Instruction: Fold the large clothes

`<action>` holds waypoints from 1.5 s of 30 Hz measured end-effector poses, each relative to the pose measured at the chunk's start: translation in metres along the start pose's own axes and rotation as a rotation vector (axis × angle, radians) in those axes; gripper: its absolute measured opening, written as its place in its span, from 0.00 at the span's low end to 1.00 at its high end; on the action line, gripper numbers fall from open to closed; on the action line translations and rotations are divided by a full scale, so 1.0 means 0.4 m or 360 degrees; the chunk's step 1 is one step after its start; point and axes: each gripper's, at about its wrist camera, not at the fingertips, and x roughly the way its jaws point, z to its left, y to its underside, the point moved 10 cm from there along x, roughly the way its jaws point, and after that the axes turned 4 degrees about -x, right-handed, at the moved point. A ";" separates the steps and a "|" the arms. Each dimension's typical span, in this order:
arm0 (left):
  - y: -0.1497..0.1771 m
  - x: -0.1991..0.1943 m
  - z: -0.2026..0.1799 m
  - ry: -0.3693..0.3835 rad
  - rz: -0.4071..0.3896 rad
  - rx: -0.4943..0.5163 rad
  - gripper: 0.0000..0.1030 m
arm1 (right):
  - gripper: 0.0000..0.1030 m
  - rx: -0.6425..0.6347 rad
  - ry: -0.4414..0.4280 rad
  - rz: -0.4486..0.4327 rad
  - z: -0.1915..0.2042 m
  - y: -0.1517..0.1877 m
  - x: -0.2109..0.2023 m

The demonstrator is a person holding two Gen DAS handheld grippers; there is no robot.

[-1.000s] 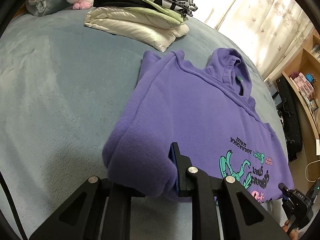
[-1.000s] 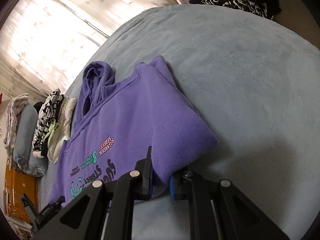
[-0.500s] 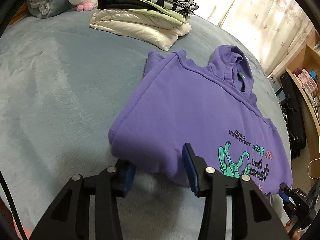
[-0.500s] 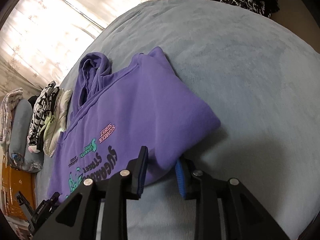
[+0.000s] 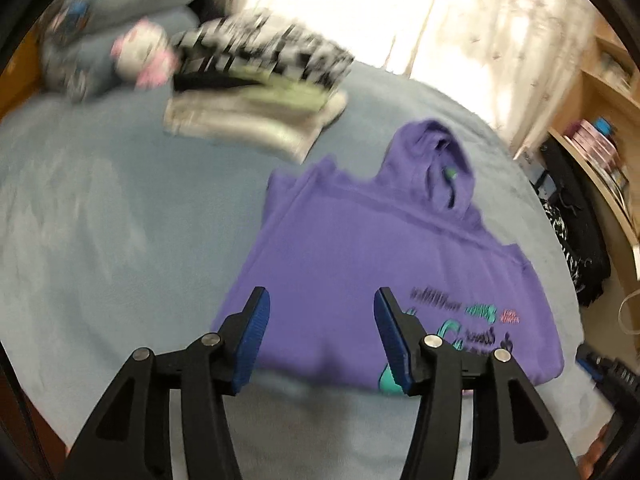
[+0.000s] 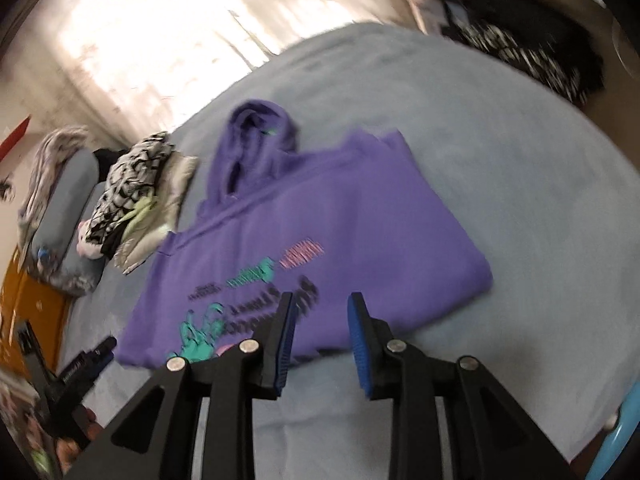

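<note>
At the near hem, the left gripper (image 5: 320,336) and right gripper (image 6: 320,332) are hanging released, jaws just opened, nothing between them, above the hoodie (image 5: 372,264) lying half-folded on the bed (image 5: 100,240); next, regrip evenly, folding toward the hood (image 5: 436,164).

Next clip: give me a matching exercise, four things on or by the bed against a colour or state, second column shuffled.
Things:
1. hoodie
2. plush toy
3. left claw
4. stack of folded clothes

Descriptions:
a. white and pink, beside the stack
b. open, nothing between its pads
c. purple, lying folded on the blanket
d. black-and-white print on top

Pairs: 1-c, 2-a, 3-b, 4-d
</note>
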 end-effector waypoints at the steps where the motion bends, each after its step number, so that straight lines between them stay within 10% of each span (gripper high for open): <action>1: -0.023 -0.006 -0.008 -0.0008 -0.0031 0.0032 0.57 | 0.26 -0.0054 0.0021 -0.0015 0.014 -0.023 0.008; 9: -0.221 0.051 -0.126 0.0054 -0.0118 0.0264 0.69 | 0.26 -0.0203 -0.0022 -0.0015 0.078 -0.199 0.102; 18: -0.402 0.392 -0.248 0.0075 0.0111 0.0487 0.69 | 0.37 -0.0359 -0.0027 0.0039 0.119 -0.446 0.335; 27: -0.446 0.762 -0.322 0.0013 0.0434 0.0523 0.69 | 0.37 -0.0307 0.0002 0.0275 0.094 -0.567 0.686; 37: -0.469 0.963 -0.344 0.0054 0.0635 0.0441 0.69 | 0.37 -0.0251 0.0013 0.0274 0.095 -0.665 0.884; 38: -0.472 0.971 -0.350 0.0081 0.0634 0.0428 0.65 | 0.37 -0.0253 0.0009 0.0261 0.100 -0.673 0.889; 40: -0.476 0.970 -0.370 0.0180 0.0637 0.0412 0.07 | 0.34 -0.0261 -0.0014 0.0217 0.110 -0.688 0.889; 42: -0.481 0.956 -0.378 0.0177 0.0612 0.0430 0.04 | 0.05 -0.0308 -0.0005 0.0215 0.115 -0.692 0.882; 45: -0.487 0.914 -0.384 0.0078 0.0494 0.0556 0.03 | 0.05 -0.0362 0.0035 0.0165 0.106 -0.707 0.851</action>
